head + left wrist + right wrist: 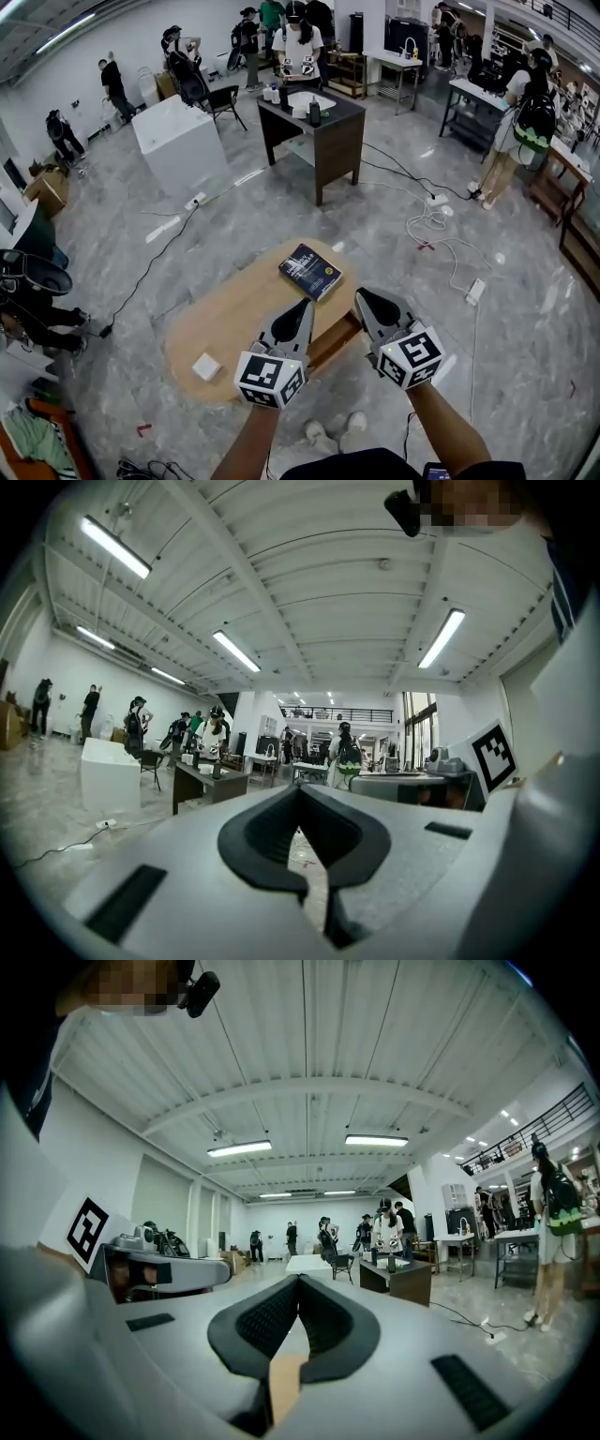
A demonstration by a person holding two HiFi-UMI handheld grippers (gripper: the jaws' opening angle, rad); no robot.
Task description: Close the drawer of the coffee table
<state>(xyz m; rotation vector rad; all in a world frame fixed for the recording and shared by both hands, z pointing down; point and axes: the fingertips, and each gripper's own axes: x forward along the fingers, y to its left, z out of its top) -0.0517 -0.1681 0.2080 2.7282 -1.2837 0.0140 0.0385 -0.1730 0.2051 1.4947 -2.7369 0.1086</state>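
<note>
The left tool [305,307] and right tool [362,298] are grey, black-padded, bearing black-and-white marker cubes [270,377].

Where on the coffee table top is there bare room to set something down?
The widest free patch is the middle of the coffee table, between the book at its far right end and the small white box at its near left end. The person's side is crowded: left gripper and right gripper hang above the drawer.

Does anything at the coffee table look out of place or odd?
Yes. The drawer stands pulled out from the near side of the coffee table, so it juts past the top. The book lies flat on the table. Nothing looks spilled or damaged.
</note>
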